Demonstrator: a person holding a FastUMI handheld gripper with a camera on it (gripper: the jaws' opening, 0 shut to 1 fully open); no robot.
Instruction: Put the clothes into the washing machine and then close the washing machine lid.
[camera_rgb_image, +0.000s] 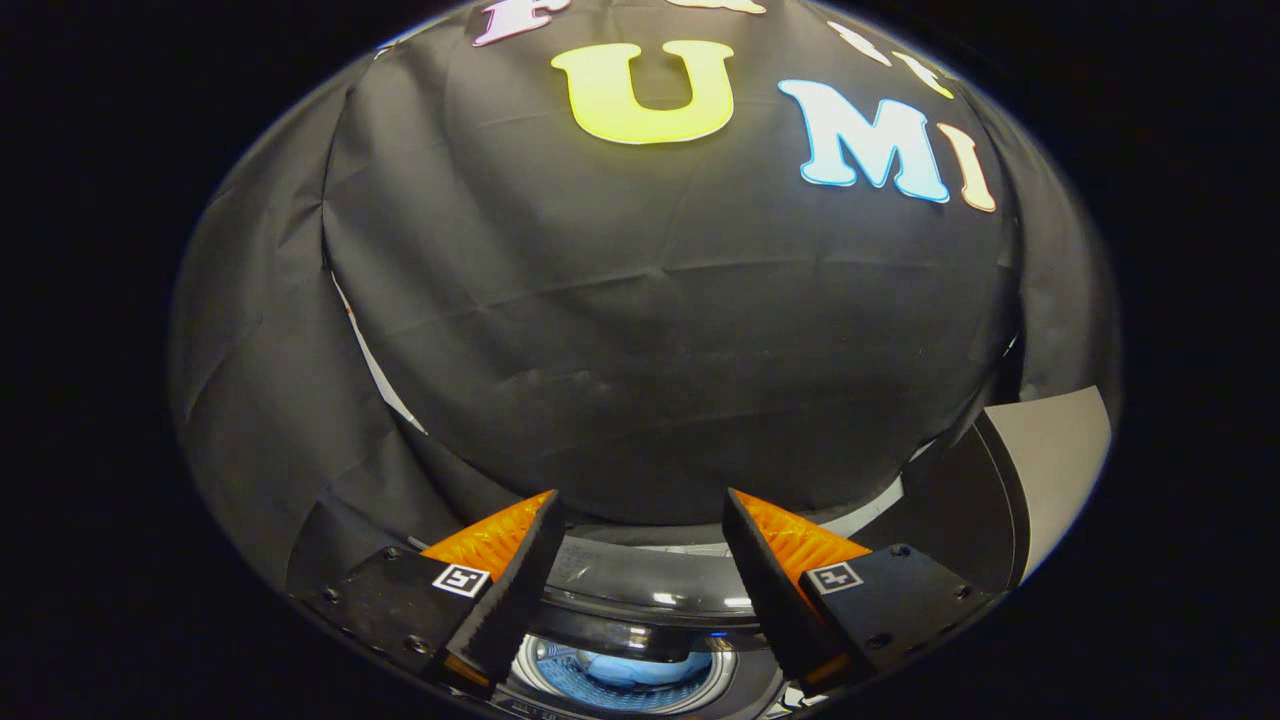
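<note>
My gripper is open, its two fingers spread wide with nothing between them. Below and between the fingers lies the washing machine, seen from above, with its dark rounded top rim. Its drum opening shows near my fingers' base, and a light blue piece of clothing lies inside the drum. To the right, beyond the right finger, the machine's lid stands raised, grey on its face with a dark edge.
The booth's black cloth wall rises close behind the machine and spans everything ahead of the fingers. A thin white strip shows at a seam in the cloth on the left.
</note>
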